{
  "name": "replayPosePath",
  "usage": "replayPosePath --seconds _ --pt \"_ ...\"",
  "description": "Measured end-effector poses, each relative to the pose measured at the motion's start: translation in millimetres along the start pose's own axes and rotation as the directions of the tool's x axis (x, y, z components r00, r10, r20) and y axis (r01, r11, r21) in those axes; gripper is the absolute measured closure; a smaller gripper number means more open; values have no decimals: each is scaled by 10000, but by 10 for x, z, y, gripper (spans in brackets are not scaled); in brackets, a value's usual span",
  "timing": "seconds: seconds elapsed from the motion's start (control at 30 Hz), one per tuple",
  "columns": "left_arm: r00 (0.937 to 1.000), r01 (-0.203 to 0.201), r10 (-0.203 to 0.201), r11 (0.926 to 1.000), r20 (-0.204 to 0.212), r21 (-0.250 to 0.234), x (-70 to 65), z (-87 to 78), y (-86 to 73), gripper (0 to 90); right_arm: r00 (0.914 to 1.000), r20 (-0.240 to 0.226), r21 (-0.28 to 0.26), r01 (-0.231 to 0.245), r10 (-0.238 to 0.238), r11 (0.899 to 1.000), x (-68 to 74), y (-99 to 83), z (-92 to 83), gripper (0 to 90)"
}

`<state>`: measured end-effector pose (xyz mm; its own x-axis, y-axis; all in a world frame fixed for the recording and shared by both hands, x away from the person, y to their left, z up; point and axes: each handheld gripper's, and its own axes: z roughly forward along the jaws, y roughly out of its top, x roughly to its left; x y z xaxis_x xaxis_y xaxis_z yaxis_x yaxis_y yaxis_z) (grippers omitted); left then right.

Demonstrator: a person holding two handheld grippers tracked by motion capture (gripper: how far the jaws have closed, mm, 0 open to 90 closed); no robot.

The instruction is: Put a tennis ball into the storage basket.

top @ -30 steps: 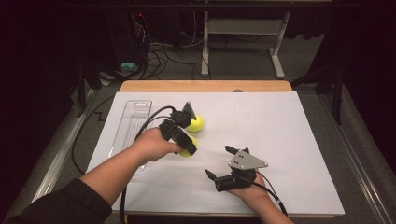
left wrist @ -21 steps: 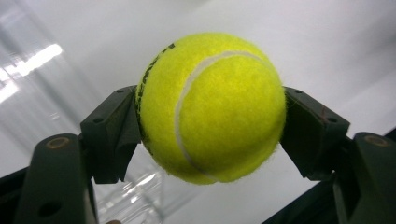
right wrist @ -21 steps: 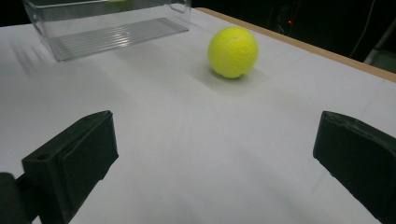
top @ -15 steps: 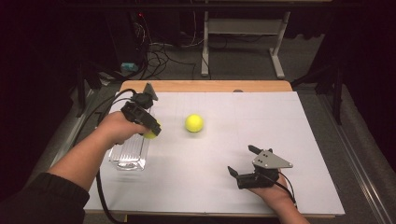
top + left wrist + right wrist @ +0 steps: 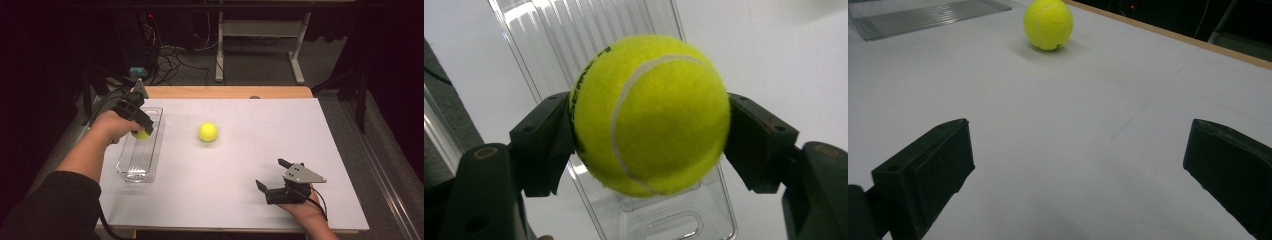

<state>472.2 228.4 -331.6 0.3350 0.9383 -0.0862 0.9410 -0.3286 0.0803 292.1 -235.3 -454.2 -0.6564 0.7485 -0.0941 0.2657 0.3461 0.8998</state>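
Ball now over the tray
Our L gripper [image 5: 140, 131], clamped on tennis ball [image 5: 649, 114], moved over clear tray [image 5: 131, 167] w/ it; R gripper [image 5: 272, 175] drew back, gaping, second ball [image 5: 207, 132] unmoved on desk [image 5: 235, 200].

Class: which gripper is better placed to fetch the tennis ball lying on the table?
Right. The right gripper is open and faces the loose tennis ball; the left gripper grips another ball over the clear tray.
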Motion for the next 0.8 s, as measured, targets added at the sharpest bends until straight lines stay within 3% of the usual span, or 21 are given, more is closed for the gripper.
replayPosePath --seconds 0.33,0.47,0.63,0.8 --pt "9986 174 -149 9986 -501 503 59 215 78 267 9999 17 -57 -100 100 9999 -37 -31 -7 0" --pt "9989 83 -61 9988 -470 480 79 253 60 255 9999 -28 53 -103 103 9999 -21 -31 1 0" --pt "9993 -24 31 9998 -371 180 38 159 24 4 9999 -16 52 -105 106 9999 -24 -34 13 0" --pt "9985 -341 344 9994 -426 77 -125 102 -44 6 10000 3 37 -69 69 10000 -24 -31 18 0"
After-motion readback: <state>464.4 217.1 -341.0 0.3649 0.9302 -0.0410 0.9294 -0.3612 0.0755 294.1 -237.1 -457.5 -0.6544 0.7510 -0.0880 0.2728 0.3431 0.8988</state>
